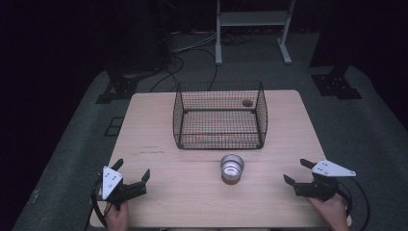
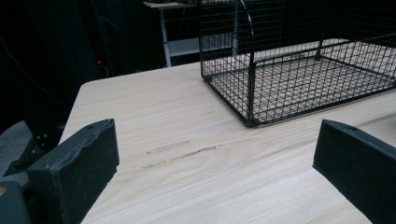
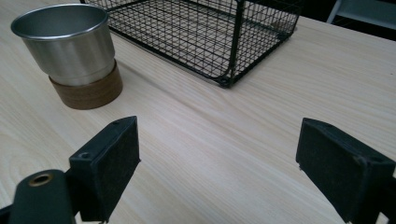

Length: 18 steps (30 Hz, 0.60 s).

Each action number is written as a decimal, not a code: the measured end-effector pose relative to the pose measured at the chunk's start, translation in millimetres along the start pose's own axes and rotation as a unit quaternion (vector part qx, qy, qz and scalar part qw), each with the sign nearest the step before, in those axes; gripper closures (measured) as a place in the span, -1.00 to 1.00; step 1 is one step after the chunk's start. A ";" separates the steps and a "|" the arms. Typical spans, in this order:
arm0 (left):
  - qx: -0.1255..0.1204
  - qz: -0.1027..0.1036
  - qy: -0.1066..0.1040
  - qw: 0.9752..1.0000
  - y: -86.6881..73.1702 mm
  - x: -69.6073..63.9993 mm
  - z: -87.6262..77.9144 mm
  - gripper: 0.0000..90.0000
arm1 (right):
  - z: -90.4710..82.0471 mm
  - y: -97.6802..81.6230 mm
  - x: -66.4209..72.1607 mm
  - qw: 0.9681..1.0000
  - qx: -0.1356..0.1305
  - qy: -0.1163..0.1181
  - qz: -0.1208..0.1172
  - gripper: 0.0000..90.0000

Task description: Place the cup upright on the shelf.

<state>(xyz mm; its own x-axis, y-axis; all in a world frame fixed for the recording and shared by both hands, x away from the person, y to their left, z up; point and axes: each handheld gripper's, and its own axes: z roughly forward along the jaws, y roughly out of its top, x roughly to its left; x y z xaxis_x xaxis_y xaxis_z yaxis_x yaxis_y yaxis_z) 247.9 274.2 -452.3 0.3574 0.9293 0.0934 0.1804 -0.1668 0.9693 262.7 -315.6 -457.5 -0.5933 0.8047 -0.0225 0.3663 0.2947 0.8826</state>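
I have both tools idle near the table's front edge: my left gripper at about 7 o'clock and my right gripper at about 4 o'clock, each with jaws apart and nothing between them. The steel cup stands upright on its cork base at centre, just in front of the wire basket, at 10 o'clock in the right gripper view. My worry is tipping it: a jaw clipping the smooth rim could knock it over.
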 end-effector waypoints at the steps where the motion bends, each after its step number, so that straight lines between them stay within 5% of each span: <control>1: 0.001 0.002 0.001 1.000 0.0 -0.1 0.1 -1.00 | 0.6 0.4 1.0 1.000 0.001 0.002 0.000 -0.72; 18: -0.001 0.000 0.005 1.000 0.6 2.0 -2.1 -1.00 | 10.8 9.1 24.0 0.999 0.012 0.029 -0.030 -0.74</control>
<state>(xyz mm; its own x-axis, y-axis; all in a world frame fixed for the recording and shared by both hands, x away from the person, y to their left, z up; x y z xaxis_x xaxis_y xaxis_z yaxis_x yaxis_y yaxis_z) 246.8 276.7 -451.1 0.3480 0.9326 0.0957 0.1779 -0.1660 0.9699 259.5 -288.0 -455.0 -0.6552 0.7540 -0.0468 0.3454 0.3541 0.8691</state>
